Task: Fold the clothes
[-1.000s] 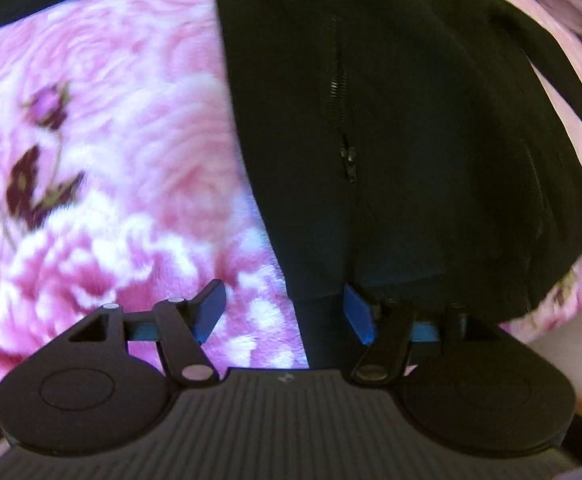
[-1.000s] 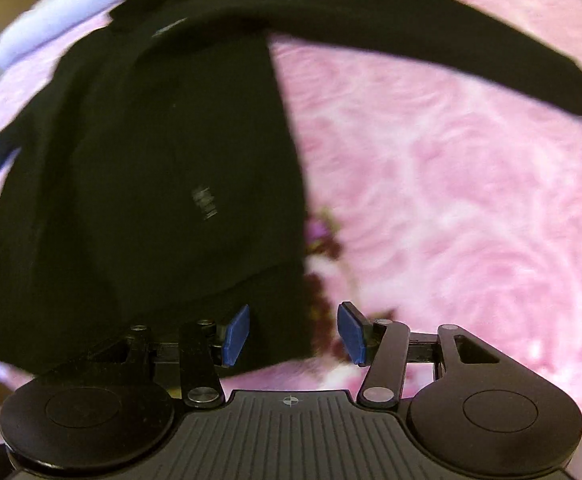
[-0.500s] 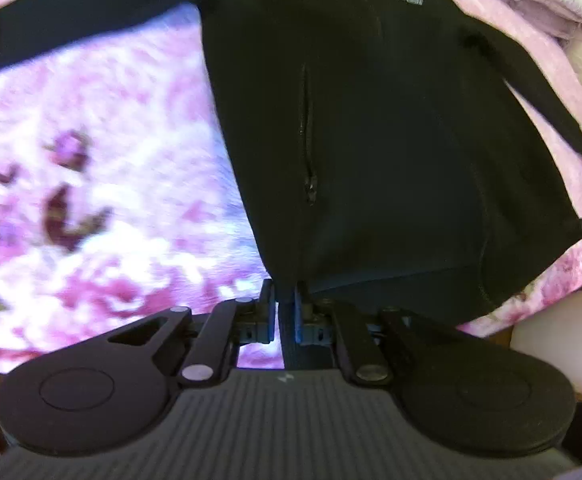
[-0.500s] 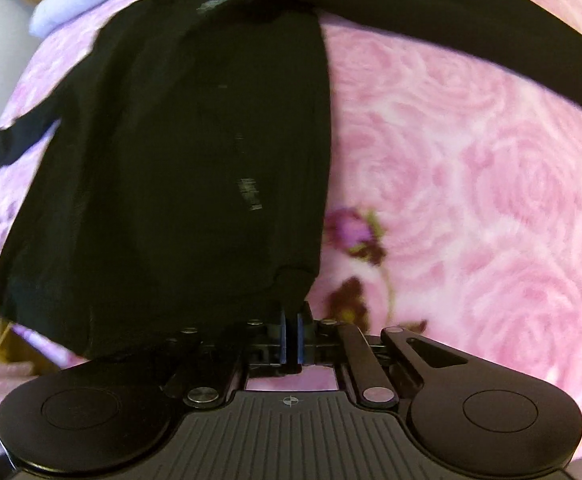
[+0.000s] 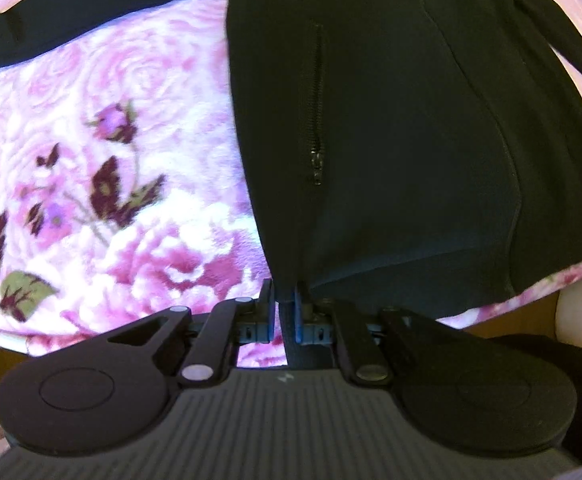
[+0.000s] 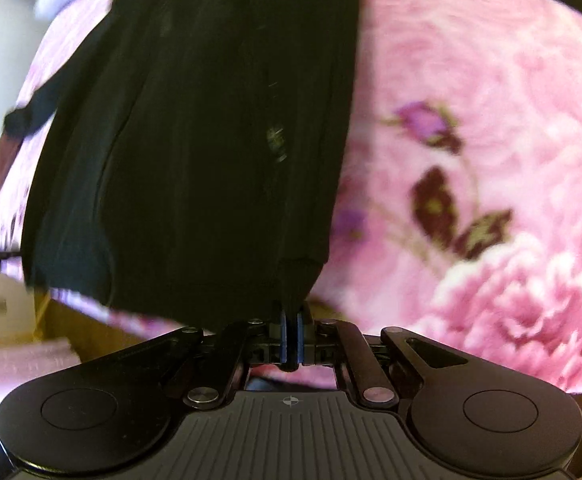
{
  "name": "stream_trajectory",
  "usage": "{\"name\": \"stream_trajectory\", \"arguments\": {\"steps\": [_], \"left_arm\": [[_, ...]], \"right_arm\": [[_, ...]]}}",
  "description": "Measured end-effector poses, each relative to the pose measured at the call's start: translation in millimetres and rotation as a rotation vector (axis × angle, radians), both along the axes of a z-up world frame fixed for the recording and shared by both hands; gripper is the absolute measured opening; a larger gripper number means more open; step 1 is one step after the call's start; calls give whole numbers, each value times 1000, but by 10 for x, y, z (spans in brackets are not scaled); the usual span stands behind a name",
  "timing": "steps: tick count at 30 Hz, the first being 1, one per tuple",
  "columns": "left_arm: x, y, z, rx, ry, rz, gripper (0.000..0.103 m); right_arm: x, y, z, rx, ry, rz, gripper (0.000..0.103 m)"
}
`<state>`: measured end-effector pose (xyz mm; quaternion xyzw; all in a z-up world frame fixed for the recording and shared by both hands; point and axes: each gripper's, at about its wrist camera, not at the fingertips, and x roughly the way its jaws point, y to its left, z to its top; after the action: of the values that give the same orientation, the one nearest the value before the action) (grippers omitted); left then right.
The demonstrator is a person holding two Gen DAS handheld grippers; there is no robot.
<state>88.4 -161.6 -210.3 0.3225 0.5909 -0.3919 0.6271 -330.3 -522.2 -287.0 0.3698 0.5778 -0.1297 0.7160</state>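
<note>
Change: both pairs of jaws, spread a second ago, now pinch cloth.
Left gripper [image 5: 284, 304]: clamps black jacket [image 5: 391, 128] hem, lower centre, for lifting.
Right gripper [image 6: 290, 330]: pinches hem corner.
Jacket: spread on pink floral blanket [image 5: 103, 160].

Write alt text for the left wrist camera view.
The left tongs are shut on the bottom hem of a black zip-up jacket spread across a pink rose-patterned blanket. One sleeve stretches out to the upper left.
</note>
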Motion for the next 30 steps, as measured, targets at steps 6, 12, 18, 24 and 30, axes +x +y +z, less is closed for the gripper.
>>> {"name": "stream_trajectory", "arguments": {"steps": [6,12,18,24,30], "left_arm": [[-64,-60,-119,44,10,27,9],[225,-93,331,2,-47,55,16],[903,-640,656,-130,-147,-8,30],[1749,-1807,438,-276,-159,-150,31],[1898,-3037,157,-433,-146,-307,31]], "right_arm": [[36,-162,-195,33,32,-43,4],[135,-289,256,-162,20,56,35],[770,-617,690,-375,-79,109,37],[2009,-976,744,-470,-156,168,39],[3356,-1127,427,-542,-206,267,39]]}}
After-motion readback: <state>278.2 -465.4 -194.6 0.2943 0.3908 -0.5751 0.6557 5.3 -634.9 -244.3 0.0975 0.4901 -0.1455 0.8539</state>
